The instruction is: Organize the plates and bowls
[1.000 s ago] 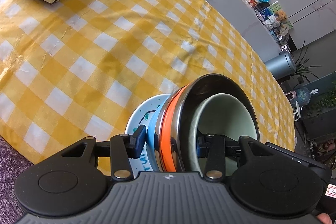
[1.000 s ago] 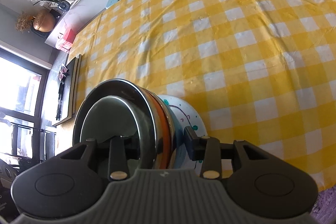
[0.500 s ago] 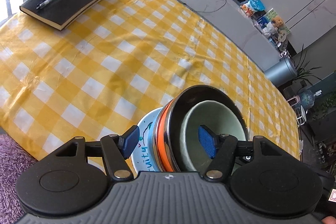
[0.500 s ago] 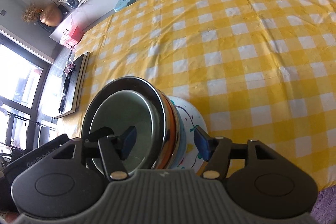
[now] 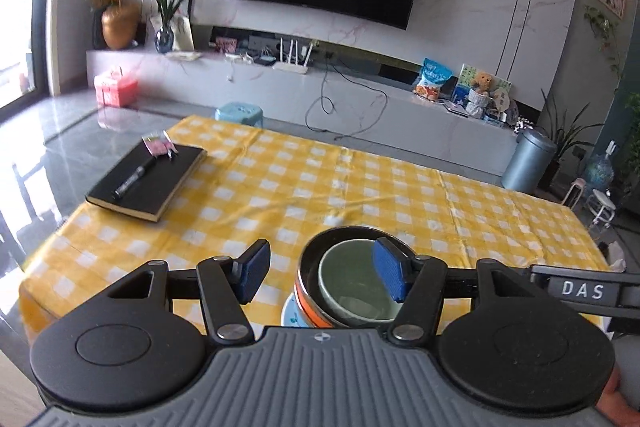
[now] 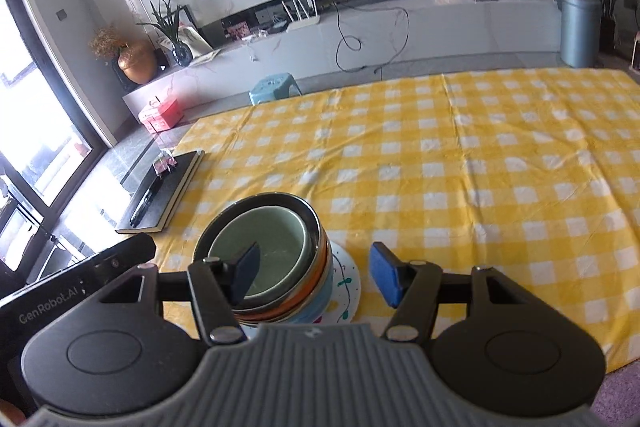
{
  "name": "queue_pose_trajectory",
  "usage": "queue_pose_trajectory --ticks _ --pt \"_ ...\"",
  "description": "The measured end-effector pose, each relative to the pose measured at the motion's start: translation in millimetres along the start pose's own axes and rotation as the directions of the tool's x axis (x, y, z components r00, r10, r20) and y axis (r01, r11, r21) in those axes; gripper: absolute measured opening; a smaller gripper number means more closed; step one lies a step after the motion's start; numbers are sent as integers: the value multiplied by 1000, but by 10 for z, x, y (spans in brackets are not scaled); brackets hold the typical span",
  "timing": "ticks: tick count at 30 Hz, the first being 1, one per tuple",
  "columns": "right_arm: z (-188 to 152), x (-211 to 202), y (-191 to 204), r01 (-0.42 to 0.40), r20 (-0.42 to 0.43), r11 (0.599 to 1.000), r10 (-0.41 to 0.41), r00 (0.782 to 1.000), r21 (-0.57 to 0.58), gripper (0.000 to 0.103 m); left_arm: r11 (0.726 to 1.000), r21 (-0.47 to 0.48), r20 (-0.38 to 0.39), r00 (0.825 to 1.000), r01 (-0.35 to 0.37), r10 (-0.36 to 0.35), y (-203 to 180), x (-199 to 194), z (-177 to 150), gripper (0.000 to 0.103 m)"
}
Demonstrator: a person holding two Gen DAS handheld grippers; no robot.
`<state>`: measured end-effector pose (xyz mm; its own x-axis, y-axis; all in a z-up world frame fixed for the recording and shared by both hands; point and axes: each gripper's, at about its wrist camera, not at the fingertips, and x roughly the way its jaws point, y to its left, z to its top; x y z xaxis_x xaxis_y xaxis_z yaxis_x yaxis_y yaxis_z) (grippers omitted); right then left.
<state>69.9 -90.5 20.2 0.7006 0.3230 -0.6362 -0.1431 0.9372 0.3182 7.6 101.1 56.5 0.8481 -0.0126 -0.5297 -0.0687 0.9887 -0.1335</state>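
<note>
A stack of dishes stands on the yellow checked tablecloth (image 6: 460, 187) near the front edge. A pale green bowl (image 6: 272, 247) sits inside a steel bowl (image 6: 308, 215), over an orange bowl (image 6: 296, 309), a light blue bowl (image 6: 320, 303) and a white painted plate (image 6: 346, 283). The green bowl (image 5: 352, 279) and steel bowl (image 5: 340, 233) also show in the left wrist view. My left gripper (image 5: 322, 277) is open, raised above the stack. My right gripper (image 6: 316, 275) is open, also lifted over it. Neither touches the dishes.
A black notebook (image 5: 152, 183) with a pen on it lies at the table's left end. Beyond the table are a blue stool (image 5: 239, 113), a TV console, a grey bin (image 5: 527, 161) and plants. The table's front edge is close below the stack.
Both grippers have opened, let go of the stack's rim, and pulled up and back. The views tilted from looking down at the table to looking across the room. The stack stays put.
</note>
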Motion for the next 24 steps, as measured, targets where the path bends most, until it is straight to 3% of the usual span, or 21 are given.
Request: queue_pose_trajectory --ticks 7,15,21,24 --pt "-248 -511 77 0 130 997 11 991 -82 65 986 157 129 991 -59 39 -171 -414 -189 70" --pt "-679 -852 150 15 220 985 23 975 -170 70 977 191 189 980 -97 60 -201 -635 -441 80" --pt "-918 -968 129 69 242 980 -22 970 -187 73 968 224 109 990 -109 86 -220 -645 -609 84" --pt "-1041 -947 105 101 209 975 -58 976 -199 73 967 218 69 991 -128 115 -213 -625 -698 86"
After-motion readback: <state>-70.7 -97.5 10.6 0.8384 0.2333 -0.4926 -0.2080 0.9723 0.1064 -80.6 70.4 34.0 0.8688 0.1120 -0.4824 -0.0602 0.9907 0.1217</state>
